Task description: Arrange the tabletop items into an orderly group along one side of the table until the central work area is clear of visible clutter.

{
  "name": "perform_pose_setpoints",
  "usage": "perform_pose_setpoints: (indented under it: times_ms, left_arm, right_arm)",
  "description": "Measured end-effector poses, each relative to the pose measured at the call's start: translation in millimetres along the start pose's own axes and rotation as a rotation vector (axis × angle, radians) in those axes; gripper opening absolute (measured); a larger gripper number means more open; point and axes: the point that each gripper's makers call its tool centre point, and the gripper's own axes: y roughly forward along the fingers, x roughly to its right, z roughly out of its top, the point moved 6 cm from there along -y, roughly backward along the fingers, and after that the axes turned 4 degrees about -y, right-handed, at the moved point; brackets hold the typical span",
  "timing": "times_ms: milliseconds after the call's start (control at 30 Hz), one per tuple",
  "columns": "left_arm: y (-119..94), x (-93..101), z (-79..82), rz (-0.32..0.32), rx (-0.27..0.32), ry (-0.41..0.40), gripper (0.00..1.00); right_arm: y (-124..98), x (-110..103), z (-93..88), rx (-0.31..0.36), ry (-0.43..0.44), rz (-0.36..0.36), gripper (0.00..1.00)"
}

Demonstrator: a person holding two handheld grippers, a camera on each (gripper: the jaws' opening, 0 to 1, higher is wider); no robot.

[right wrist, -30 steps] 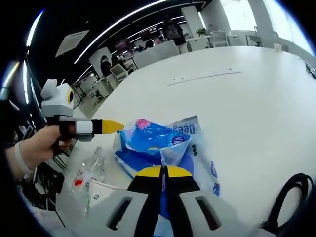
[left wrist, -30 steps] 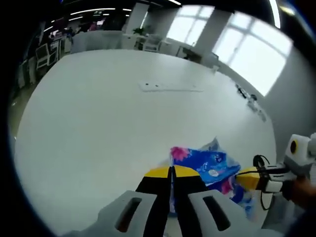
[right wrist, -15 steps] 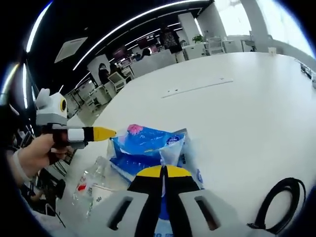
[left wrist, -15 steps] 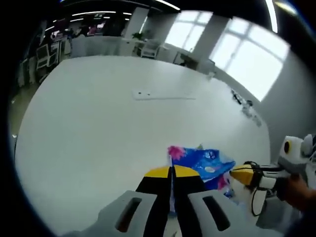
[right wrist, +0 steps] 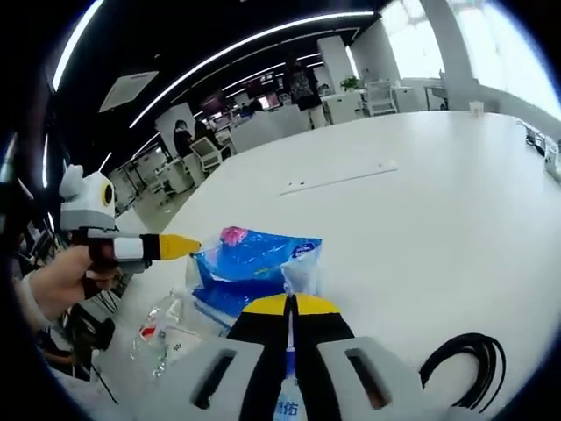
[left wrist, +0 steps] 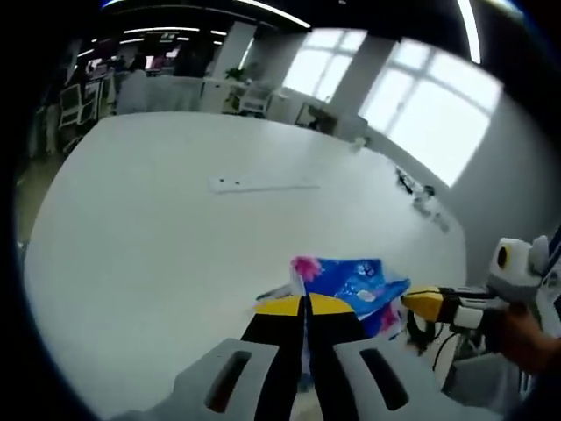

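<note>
A blue tissue pack (left wrist: 355,285) with a pink flower print lies crumpled on the white table (left wrist: 166,228). My left gripper (left wrist: 305,305) is shut, and the pack's near edge runs into its closed jaws. My right gripper (right wrist: 291,304) is shut on the pack's (right wrist: 250,263) clear wrapper flap. In the left gripper view the right gripper (left wrist: 427,303) comes in from the right at the pack's far end. In the right gripper view the left gripper (right wrist: 186,246), held by a hand (right wrist: 53,285), touches the pack's left corner.
A black cable coil (right wrist: 463,364) lies to the right of the pack. A clear plastic bottle (right wrist: 156,323) with a red label lies by the table edge. A flat white socket strip (left wrist: 254,184) sits mid-table. Small items (left wrist: 422,197) line the far edge. Chairs and desks stand beyond.
Both cameras have drawn back a little, so the pack looks smaller and more of the cable coil shows. Both grippers stay shut at the pack's two ends.
</note>
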Motion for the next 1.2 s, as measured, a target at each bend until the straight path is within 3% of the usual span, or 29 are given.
perform_pose_setpoints:
  times_ms: [833,1200]
  left_arm:
    - [35,88.2,-13.3,-0.128,-0.03,0.065,0.0]
    - [53,113.1,-15.7,-0.152,-0.035,0.078,0.0]
  right_arm:
    - [-59,80,13.2,0.034,-0.016,-0.108,0.0]
    - [-71,114,13.9,0.032,-0.009,-0.129,0.0]
